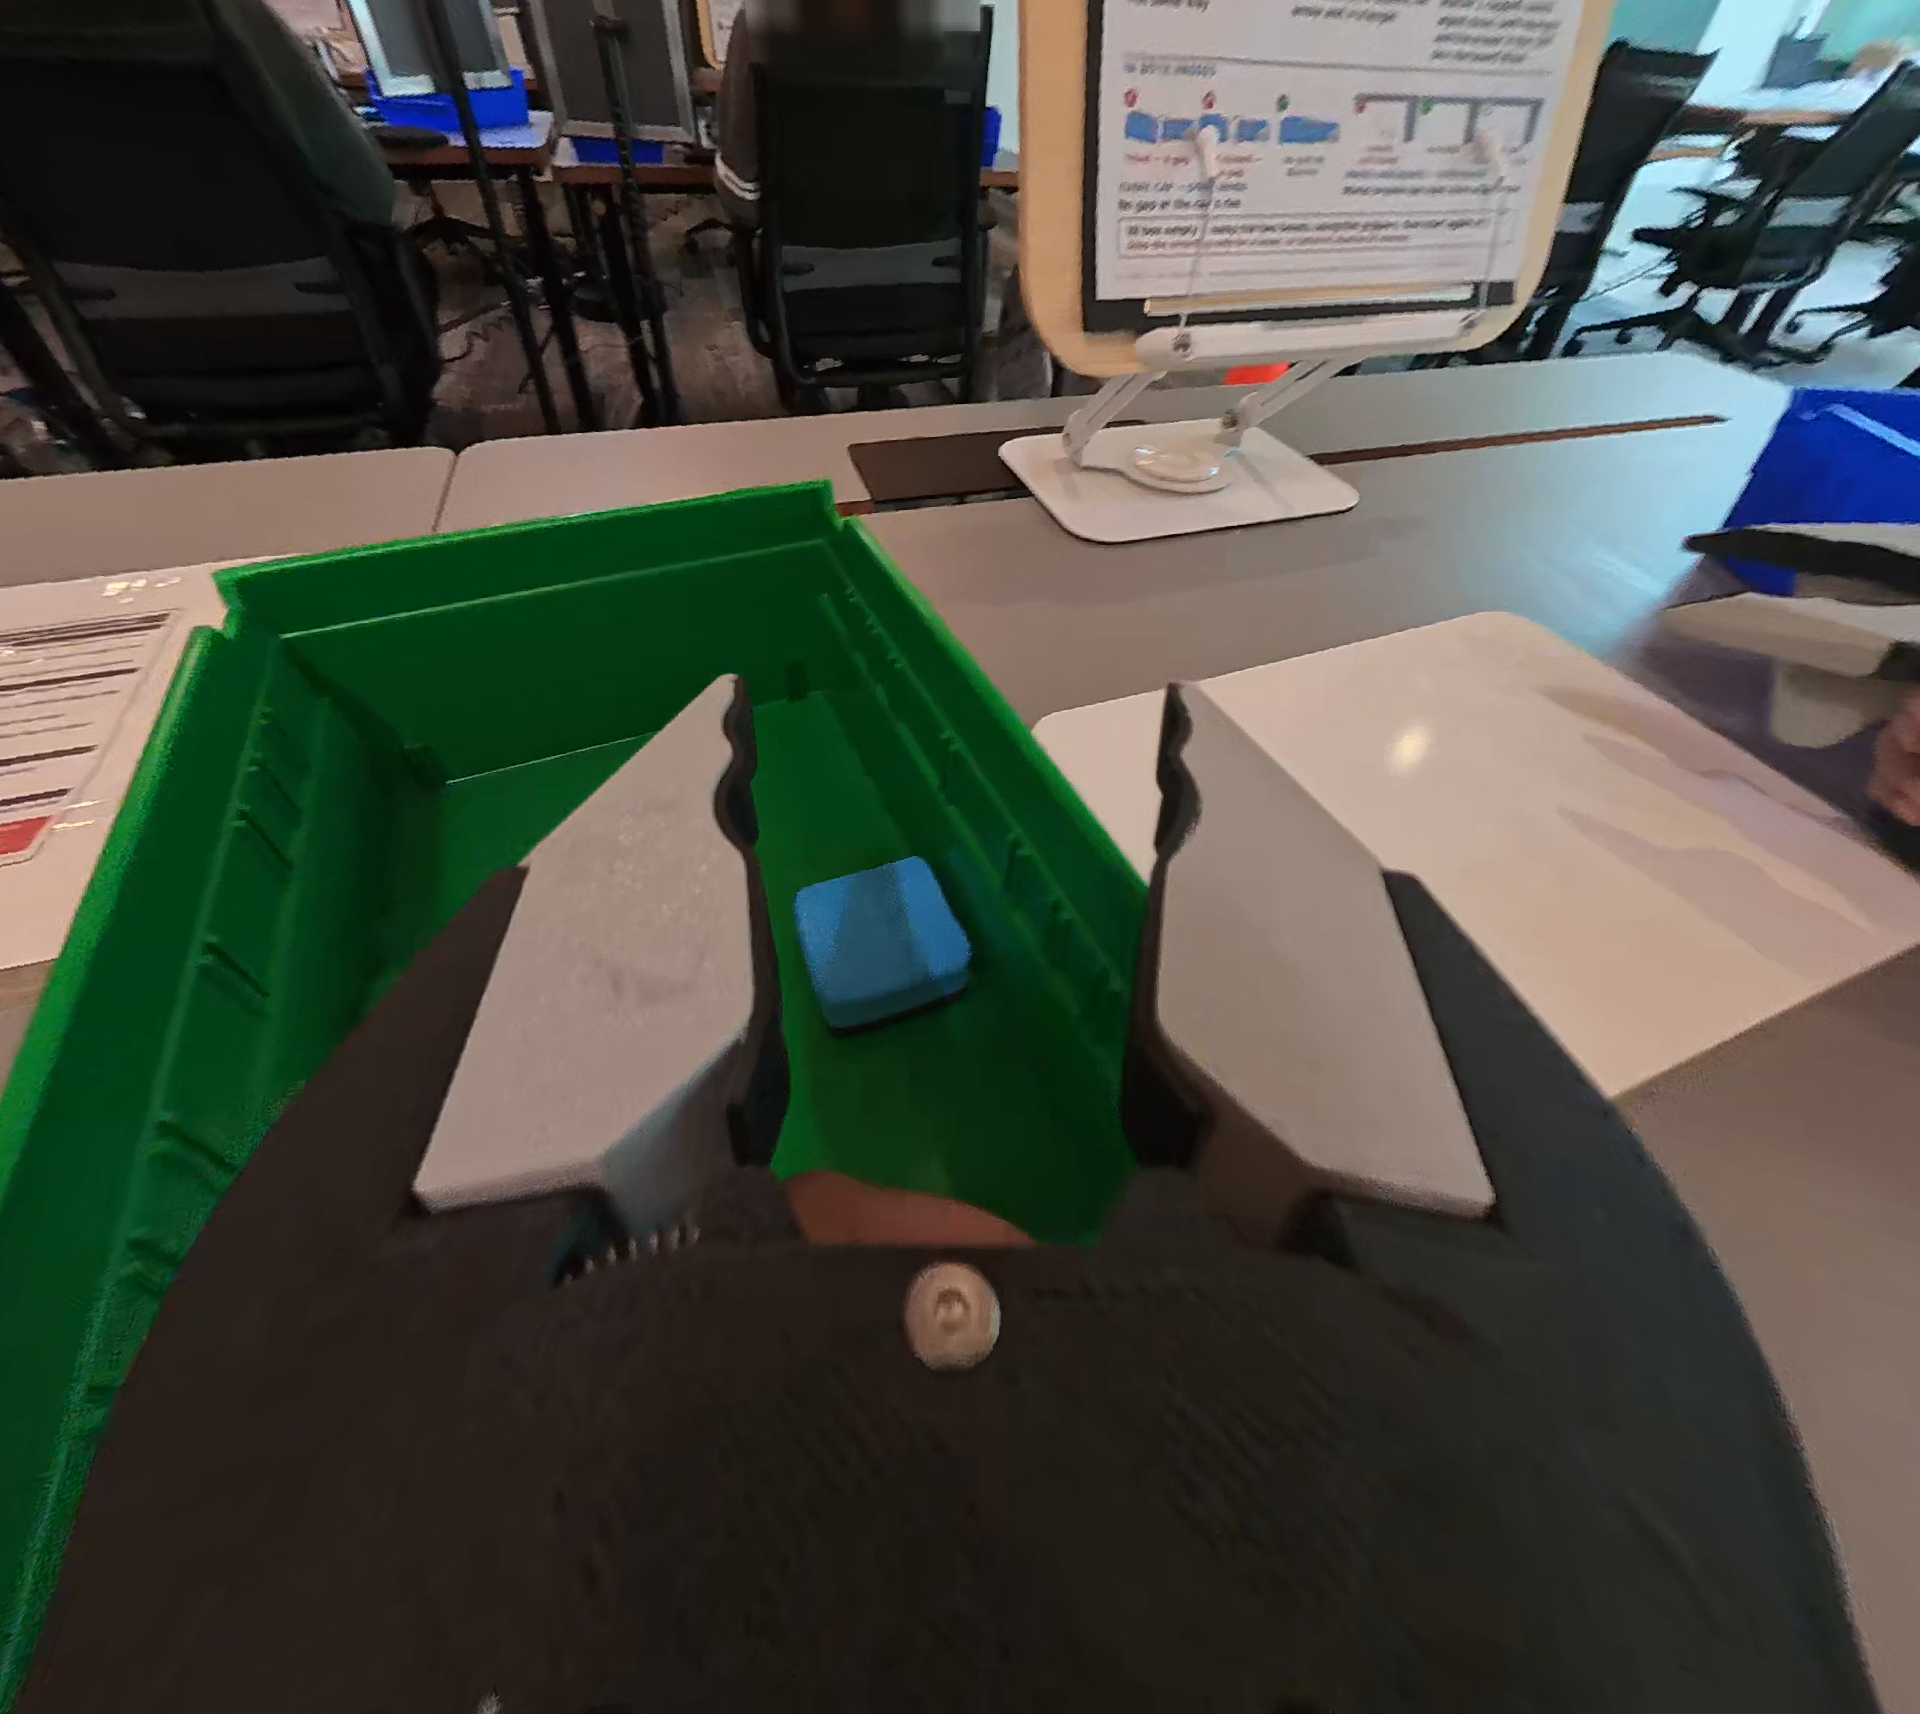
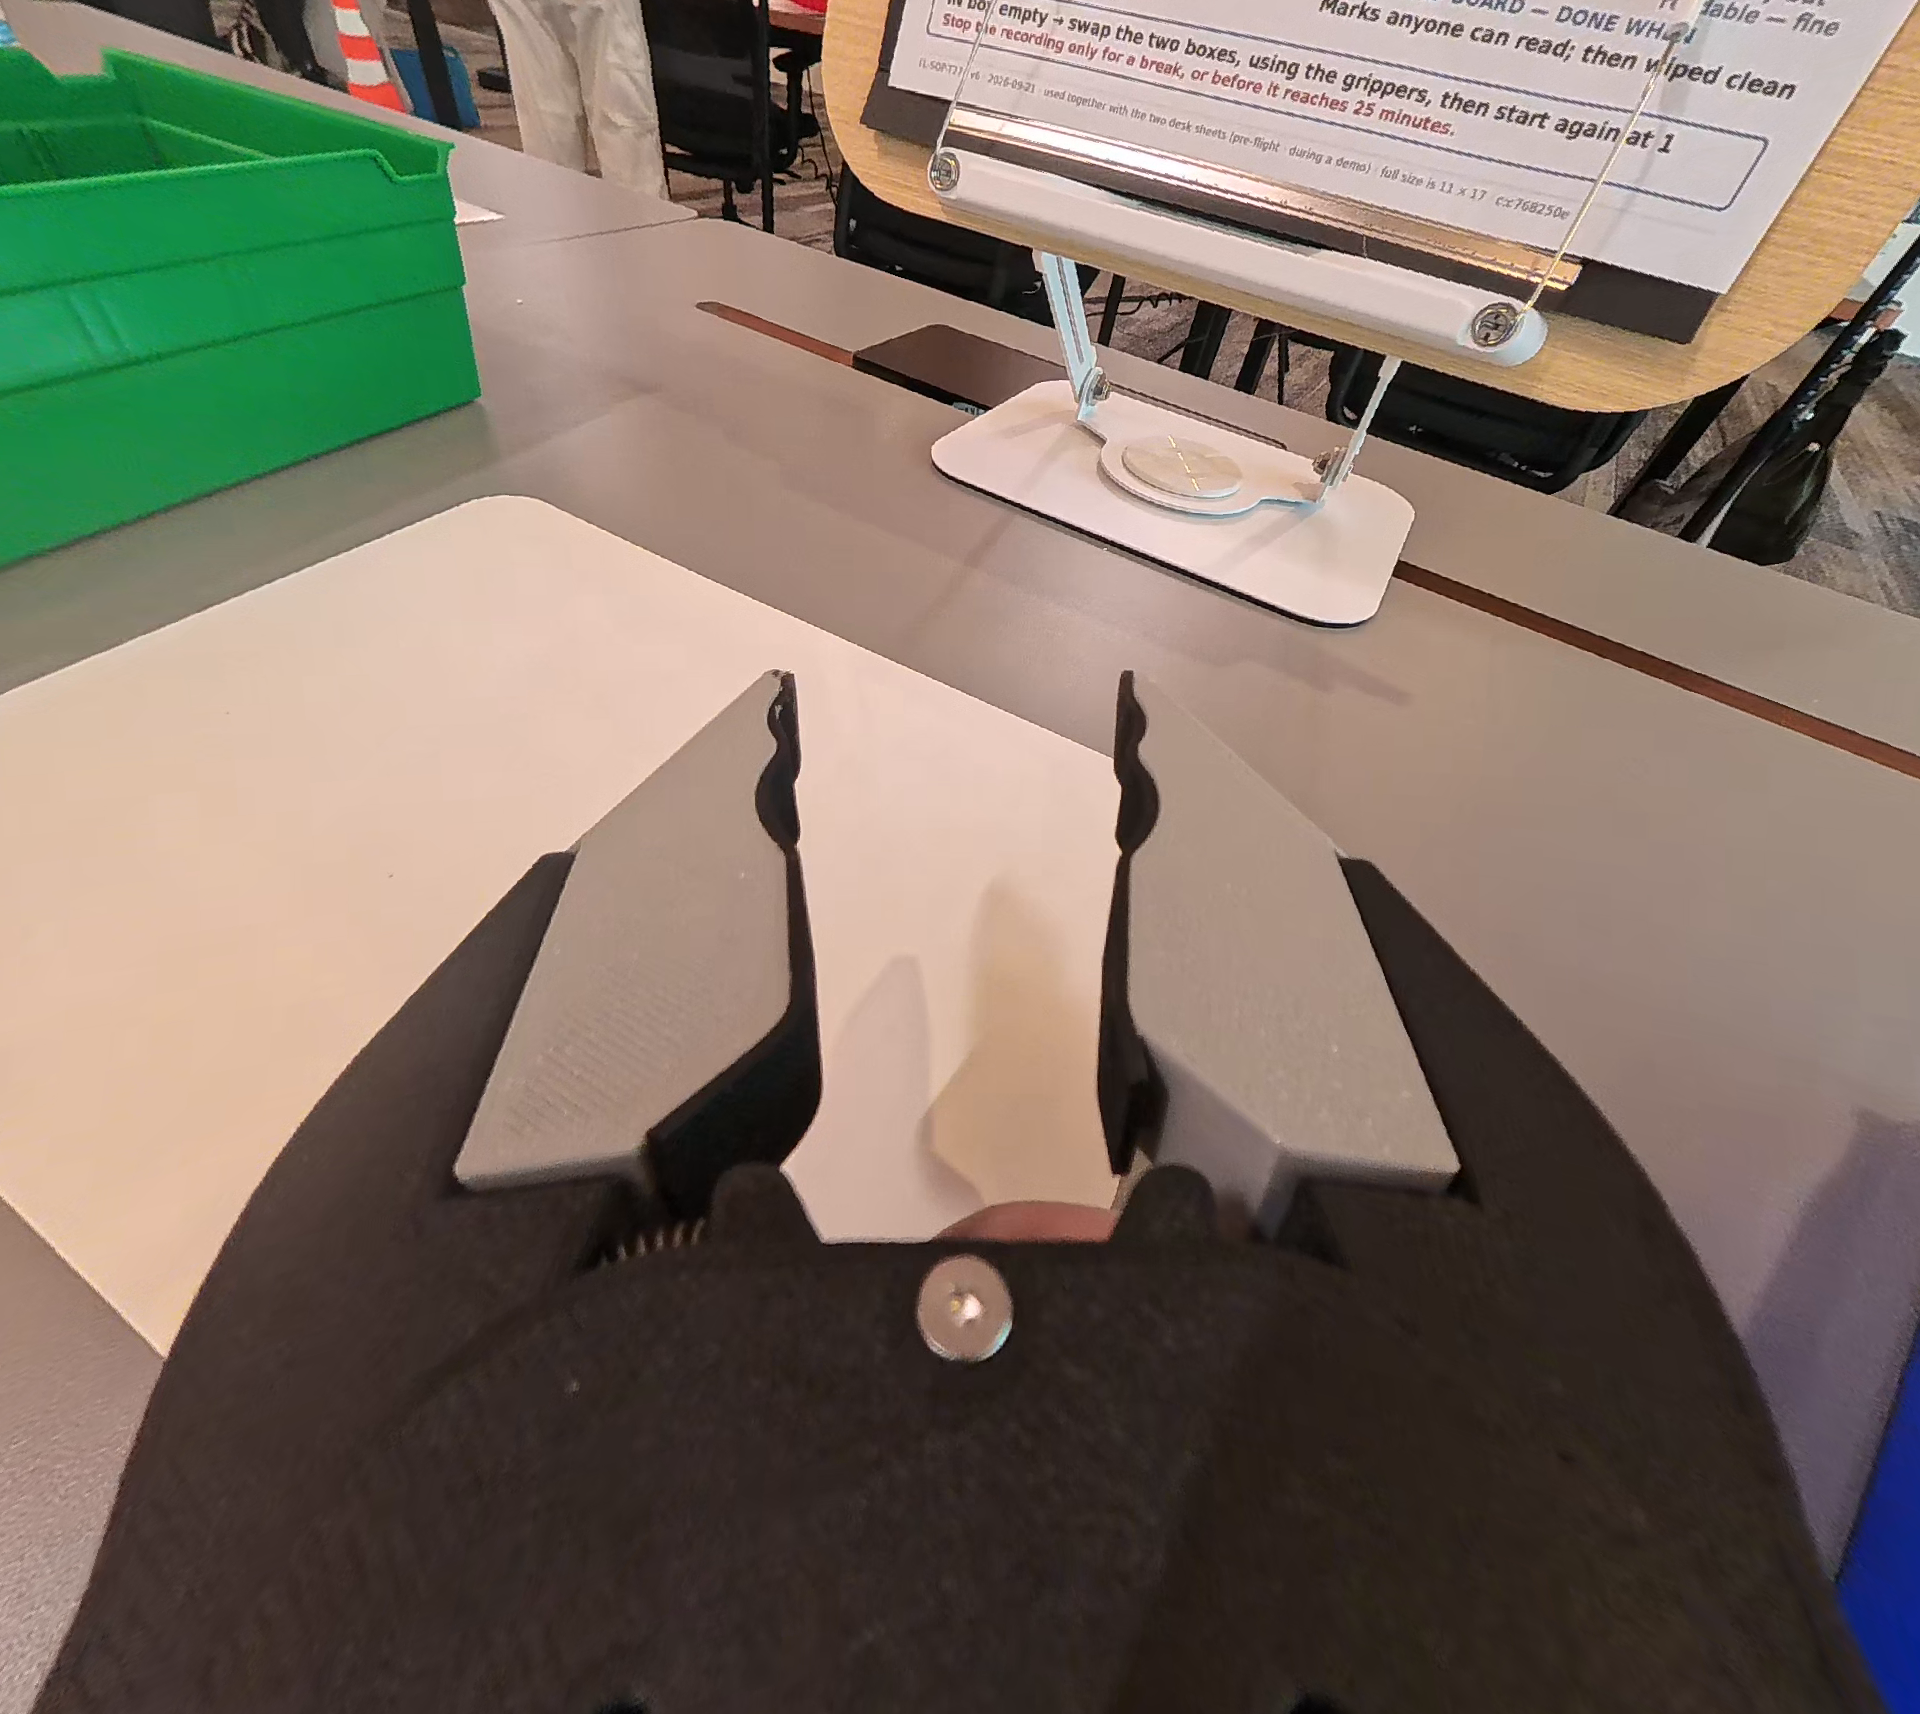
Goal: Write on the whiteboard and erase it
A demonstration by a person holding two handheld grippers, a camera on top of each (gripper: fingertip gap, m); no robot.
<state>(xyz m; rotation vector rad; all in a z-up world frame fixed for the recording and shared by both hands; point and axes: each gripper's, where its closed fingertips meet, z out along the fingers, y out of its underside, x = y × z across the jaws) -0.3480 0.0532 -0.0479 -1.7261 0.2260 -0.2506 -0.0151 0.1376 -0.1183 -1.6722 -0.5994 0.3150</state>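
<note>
Left gripper (image 1: 951,708) hanging over the green bin (image 1: 540,563), jaws spread wide, holding nothing. Blue eraser (image 1: 881,937) flat on the bin floor, hard against the wall at 3 o'clock. Right gripper (image 2: 951,698) parked above the whiteboard (image 2: 364,729), jaws fairly open and also empty; board looks clean, no marker spotted anywhere. Biggest risk, probably: the 3 o'clock finger clipping that wall on the way down, so the eraser gets shoved or pinched crooked and slips out. Might drag the bin too.
</note>
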